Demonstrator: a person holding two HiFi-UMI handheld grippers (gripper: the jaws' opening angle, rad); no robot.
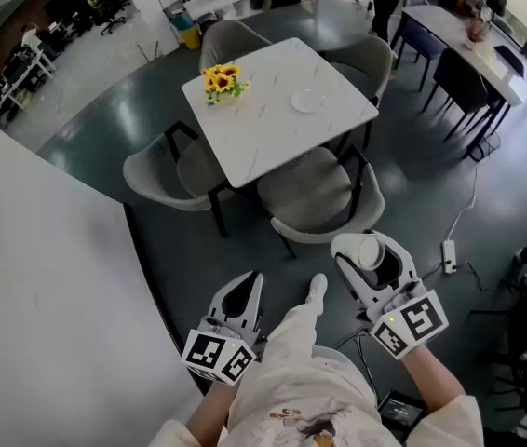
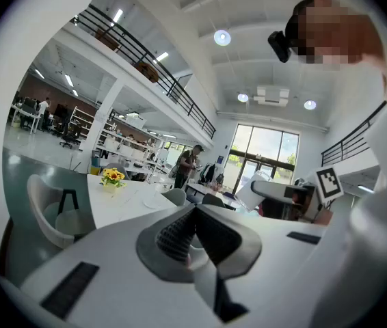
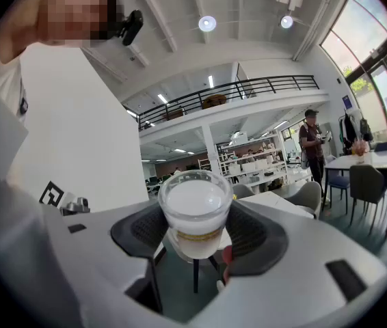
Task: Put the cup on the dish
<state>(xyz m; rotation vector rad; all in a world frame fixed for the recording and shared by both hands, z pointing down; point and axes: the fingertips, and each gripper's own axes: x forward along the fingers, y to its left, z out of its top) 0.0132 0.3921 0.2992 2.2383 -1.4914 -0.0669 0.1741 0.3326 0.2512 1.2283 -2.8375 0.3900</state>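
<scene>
A small clear glass cup (image 3: 195,214) with a pale inside sits upright between the dark pads of my right gripper (image 3: 195,225), which is shut on it. In the head view the cup (image 1: 370,251) shows in that gripper (image 1: 373,257), held low at the right above the floor. The white dish (image 1: 307,101) lies on the white marble-look table (image 1: 263,128), well ahead of both grippers. My left gripper (image 1: 248,291) hangs at the lower left with its jaws together and nothing in them. The left gripper view shows the same shut jaws and the dish (image 2: 154,200) far off.
A small pot of yellow flowers (image 1: 222,80) stands at the table's left corner. Grey chairs (image 1: 319,198) ring the table, the nearest between me and it. A white wall (image 1: 40,296) runs along my left. A power strip and cable (image 1: 449,250) lie on the floor at right.
</scene>
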